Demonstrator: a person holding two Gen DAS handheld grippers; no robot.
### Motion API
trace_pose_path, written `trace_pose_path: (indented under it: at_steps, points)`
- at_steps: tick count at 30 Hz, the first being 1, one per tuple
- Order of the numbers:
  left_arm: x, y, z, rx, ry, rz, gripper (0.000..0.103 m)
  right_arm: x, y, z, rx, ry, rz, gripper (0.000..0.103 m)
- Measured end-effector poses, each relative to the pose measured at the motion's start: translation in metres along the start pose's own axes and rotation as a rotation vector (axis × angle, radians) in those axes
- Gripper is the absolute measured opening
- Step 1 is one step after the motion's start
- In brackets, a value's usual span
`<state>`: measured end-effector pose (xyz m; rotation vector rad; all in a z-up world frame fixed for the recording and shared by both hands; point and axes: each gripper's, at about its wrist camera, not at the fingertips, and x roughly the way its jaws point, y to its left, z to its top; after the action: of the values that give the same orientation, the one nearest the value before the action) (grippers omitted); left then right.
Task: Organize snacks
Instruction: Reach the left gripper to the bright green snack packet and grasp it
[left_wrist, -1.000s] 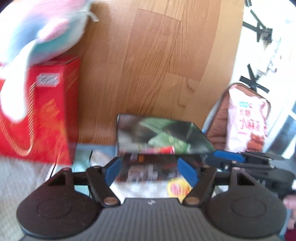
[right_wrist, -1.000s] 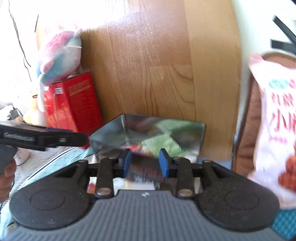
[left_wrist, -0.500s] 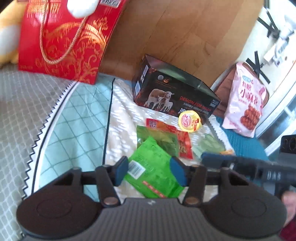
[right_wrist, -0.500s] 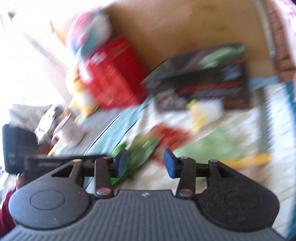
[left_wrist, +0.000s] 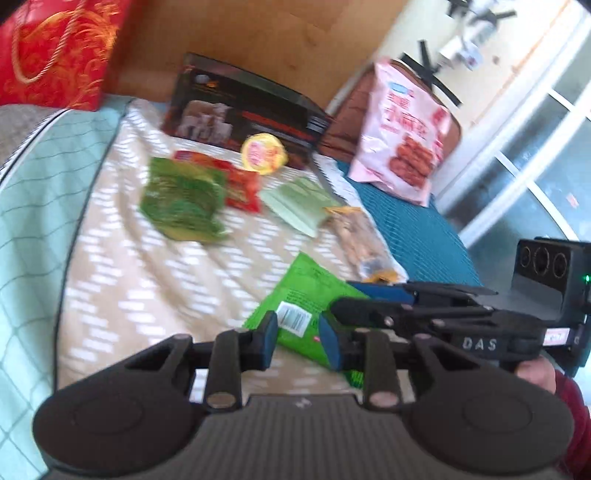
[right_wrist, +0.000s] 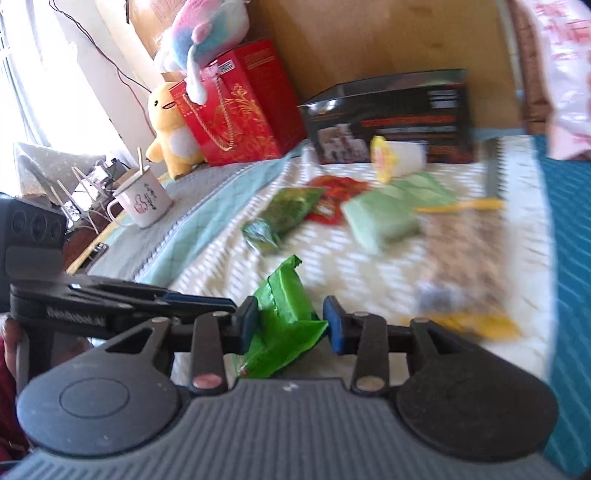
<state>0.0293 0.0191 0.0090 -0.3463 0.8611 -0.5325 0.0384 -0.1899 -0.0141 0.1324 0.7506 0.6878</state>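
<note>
Green snack packet (left_wrist: 301, 295), barcode label, "DAS" gripper (left_wrist: 476, 344)

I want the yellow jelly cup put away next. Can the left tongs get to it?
Probably yes. The left tongs look open, and the jelly cup lies uncovered by the black box; only flat packets lie between.

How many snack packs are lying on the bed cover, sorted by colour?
Green: 3, the bright green packet between both hand-held grippers, the dark green packet, the pale green packet
Red: 1, red packet
Yellow: 1, yellow-lidded cup
Clear with yellow ends: 1, clear pack
Total: 6
</note>
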Motion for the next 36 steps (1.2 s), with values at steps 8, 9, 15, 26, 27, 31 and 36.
trace_pose_path:
  at_steps: [8,9,15,26,27,31,36]
  points:
    - [-0.01,-0.007,0.007,-0.016,-0.018,0.0,0.039,-0.036,0.001,-0.029,-0.009,-0.042,-0.037,0.047]
    - [-0.011,-0.007,0.005,-0.023,-0.011,-0.006,0.039,-0.038,0.002,-0.031,-0.019,-0.051,-0.042,0.048]
    - [-0.015,-0.009,-0.009,-0.066,0.024,-0.053,0.046,-0.031,0.031,-0.037,-0.225,-0.049,-0.079,0.071]
    - [0.017,-0.007,0.002,-0.054,0.074,-0.053,0.026,0.007,0.048,-0.043,-0.356,-0.055,-0.154,0.037]
    - [0.018,-0.008,0.004,-0.052,0.08,-0.067,0.022,0.009,0.051,-0.041,-0.355,-0.051,-0.134,0.018]
    - [0.016,-0.012,0.011,-0.02,0.059,-0.046,0.022,0.02,0.059,-0.037,-0.374,-0.046,-0.136,0.015]
    - [0.006,0.009,0.016,-0.06,0.042,-0.015,0.029,-0.001,0.051,-0.029,-0.384,-0.067,-0.117,0.019]
